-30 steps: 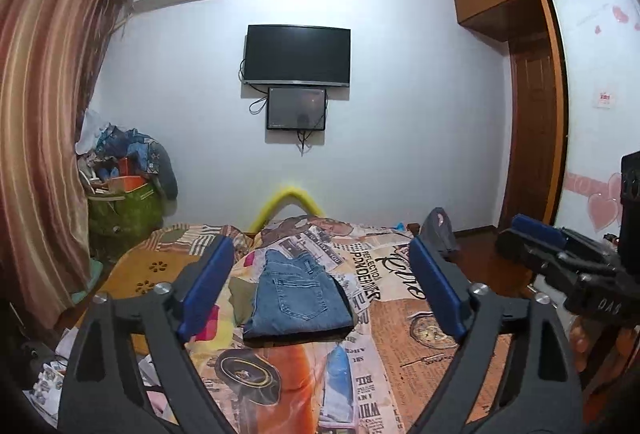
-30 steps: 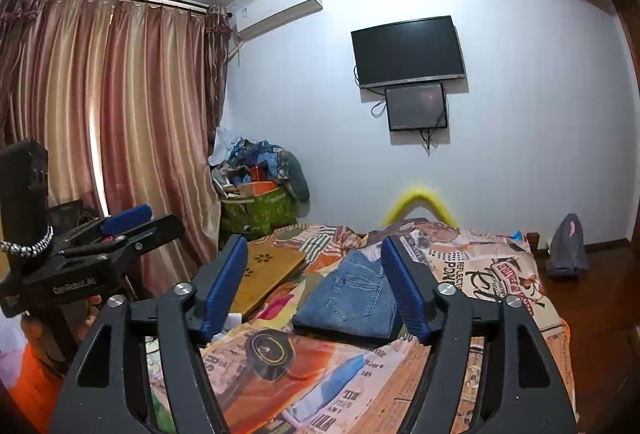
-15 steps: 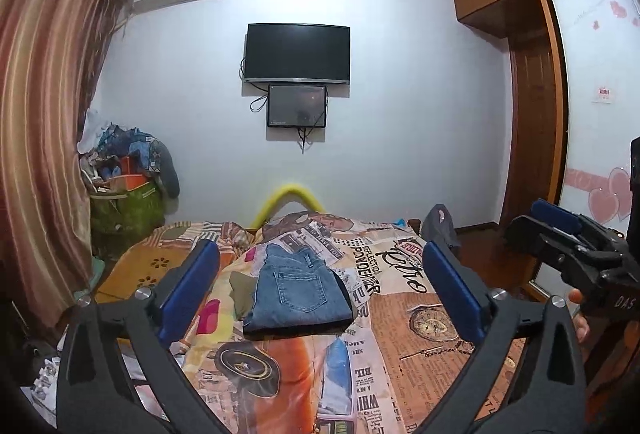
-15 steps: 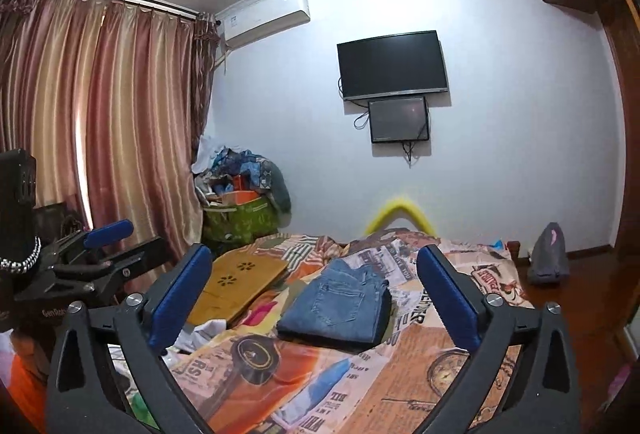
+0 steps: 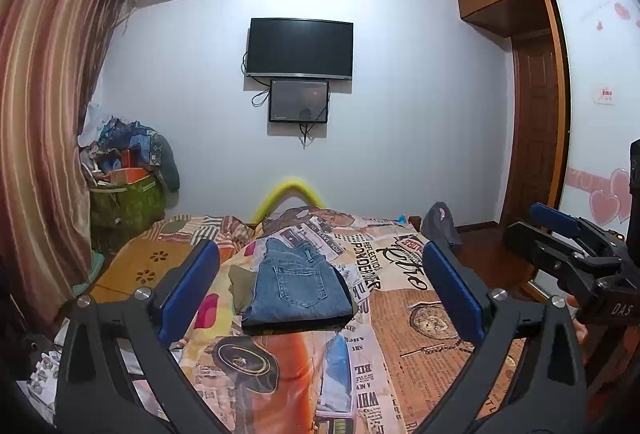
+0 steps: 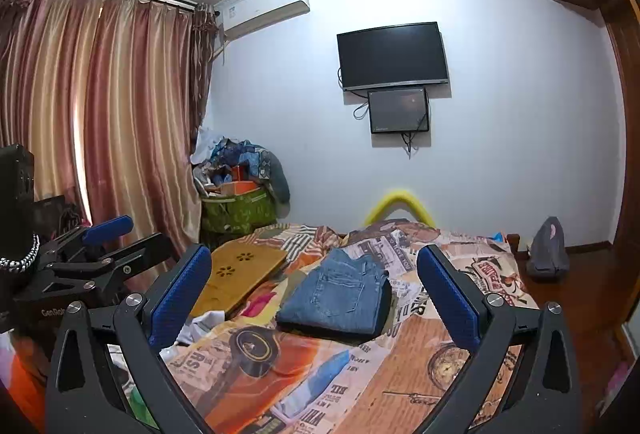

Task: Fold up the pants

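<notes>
A pair of blue jeans (image 5: 298, 288) lies folded into a flat rectangle on the bed, back pocket up; it also shows in the right wrist view (image 6: 340, 294). My left gripper (image 5: 320, 290) is open and empty, held above the near part of the bed, well short of the jeans. My right gripper (image 6: 314, 296) is open and empty too, at a similar distance. Each gripper shows from the side in the other's view: the right one (image 5: 576, 254) at the right edge, the left one (image 6: 96, 258) at the left edge.
The bed (image 5: 412, 318) has a busy printed cover. A wooden lap table (image 6: 240, 274) lies on its left side. A heaped green basket (image 5: 128, 194) stands by the curtain. A grey bag (image 6: 548, 250) sits on the floor right; a wardrobe (image 5: 536, 106) stands beyond.
Both grippers have opened wider and drawn back a little from the bed. The folded jeans have not moved.
</notes>
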{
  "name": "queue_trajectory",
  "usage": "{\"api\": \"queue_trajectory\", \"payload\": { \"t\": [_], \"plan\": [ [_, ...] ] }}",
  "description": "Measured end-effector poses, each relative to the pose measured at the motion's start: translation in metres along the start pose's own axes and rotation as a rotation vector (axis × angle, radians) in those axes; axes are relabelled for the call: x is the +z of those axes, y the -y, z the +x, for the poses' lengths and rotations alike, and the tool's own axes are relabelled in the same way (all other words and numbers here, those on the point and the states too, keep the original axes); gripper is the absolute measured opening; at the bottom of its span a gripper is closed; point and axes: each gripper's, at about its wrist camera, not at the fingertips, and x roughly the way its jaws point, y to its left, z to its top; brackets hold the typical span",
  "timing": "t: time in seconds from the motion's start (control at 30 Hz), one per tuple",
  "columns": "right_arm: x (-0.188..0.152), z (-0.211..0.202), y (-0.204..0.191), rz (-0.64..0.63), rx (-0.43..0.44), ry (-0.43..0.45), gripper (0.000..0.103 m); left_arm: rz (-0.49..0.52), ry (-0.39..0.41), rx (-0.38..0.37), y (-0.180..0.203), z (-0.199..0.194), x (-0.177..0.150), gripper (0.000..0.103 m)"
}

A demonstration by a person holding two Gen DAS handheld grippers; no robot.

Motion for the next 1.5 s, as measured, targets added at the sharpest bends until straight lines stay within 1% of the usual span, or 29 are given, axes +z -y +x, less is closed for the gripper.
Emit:
{"api": "queue_trajectory", "payload": {
  "t": [0.7,1.37,1.5],
  "plan": [
    [0.0020,-0.0020,-0.0009,-0.002,-0.001,-0.021,0.102,-0.016,-0.018,-0.011,0.0011,0.0047,-0.0022,0.103],
    [0.0016,-0.0019,0.0014,0.000,-0.004,-0.020,0.102,-0.014,-0.014,-0.019,0.0013,0.0054,-0.0043,0.103],
    [-0.0002,-0.0018,0.0027,0.004,-0.008,-0.021,0.102,-0.015,-0.022,-0.026,0.0006,0.0066,-0.0048,0.103]
  ]
}}
